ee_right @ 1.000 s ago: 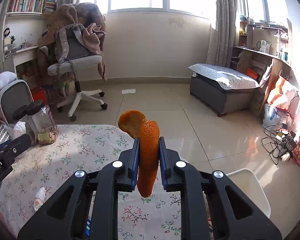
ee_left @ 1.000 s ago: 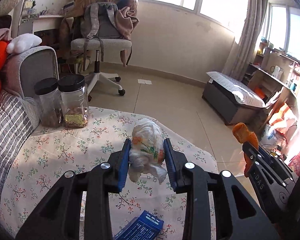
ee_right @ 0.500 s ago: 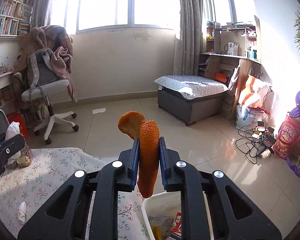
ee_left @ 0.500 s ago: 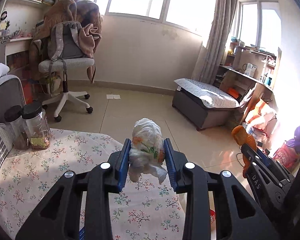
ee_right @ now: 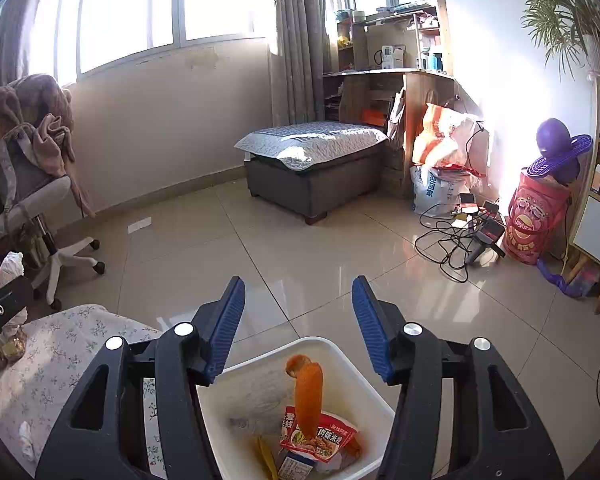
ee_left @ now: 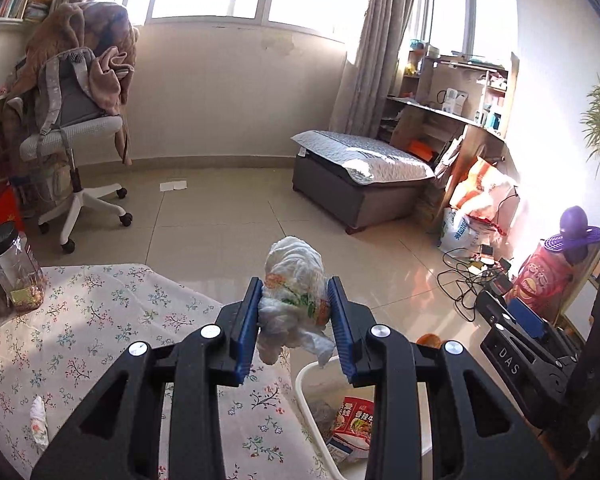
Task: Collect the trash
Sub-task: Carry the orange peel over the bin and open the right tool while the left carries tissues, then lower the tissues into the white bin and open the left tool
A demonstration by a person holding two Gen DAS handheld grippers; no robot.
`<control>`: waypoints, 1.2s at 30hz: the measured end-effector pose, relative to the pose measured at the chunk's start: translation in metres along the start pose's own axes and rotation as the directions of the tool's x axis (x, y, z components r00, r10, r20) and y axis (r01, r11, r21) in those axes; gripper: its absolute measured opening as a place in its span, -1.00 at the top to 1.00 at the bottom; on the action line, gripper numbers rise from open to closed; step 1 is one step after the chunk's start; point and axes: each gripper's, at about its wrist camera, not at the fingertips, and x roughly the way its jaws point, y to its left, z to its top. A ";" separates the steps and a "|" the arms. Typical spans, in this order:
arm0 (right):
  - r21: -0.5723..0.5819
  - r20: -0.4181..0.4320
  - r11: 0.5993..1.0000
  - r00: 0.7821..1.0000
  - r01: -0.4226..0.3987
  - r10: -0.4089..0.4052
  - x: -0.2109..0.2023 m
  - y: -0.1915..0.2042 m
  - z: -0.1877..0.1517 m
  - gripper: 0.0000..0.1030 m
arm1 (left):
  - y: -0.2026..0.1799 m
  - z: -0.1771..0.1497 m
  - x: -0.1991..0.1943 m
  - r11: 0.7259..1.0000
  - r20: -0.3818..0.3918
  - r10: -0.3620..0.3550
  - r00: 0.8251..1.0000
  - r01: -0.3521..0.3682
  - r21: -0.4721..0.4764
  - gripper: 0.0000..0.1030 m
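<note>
Left gripper (ee_left: 294,310): clamped on a crumpled wrapper (ee_left: 294,288), above the table's edge.
Right gripper (ee_right: 299,318): jaws opening, nothing between them.
Orange peel (ee_right: 307,394): inside the white bin (ee_right: 374,398).

A lived-in home room: swivel chair (ee_left: 72,136), padded bench (ee_left: 360,168), cluttered shelves (ee_right: 388,52).

The left gripper (ee_left: 296,316) points forward and somewhat downward, its two blue-padded fingers (ee_left: 247,328) pressed against the sides of a crumpled white wad (ee_left: 294,300) held between them. The right gripper (ee_right: 300,320) also tilts down, and its jaws are opening, the blue pads (ee_right: 227,326) standing well apart with nothing between them. In the left wrist view the right gripper shows at the far right edge, seemingly just beside the left.
</note>
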 end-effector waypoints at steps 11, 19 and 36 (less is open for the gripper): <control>0.191 0.025 0.963 0.980 0.188 -0.197 -0.008 -0.074 0.000 -0.86 | -0.065 -0.003 0.031 0.993 -0.054 -0.093 0.994 0.097 0.063 0.33; 0.220 -0.007 0.944 0.968 0.246 -0.251 -0.002 -0.094 0.000 -0.86 | -0.094 -0.009 0.047 0.985 -0.089 -0.132 0.987 0.141 0.096 0.25; 0.185 -0.022 0.943 0.960 0.277 -0.278 0.001 -0.083 -0.004 -0.86 | -0.092 -0.019 0.051 0.990 -0.112 -0.076 0.991 0.088 0.111 -0.68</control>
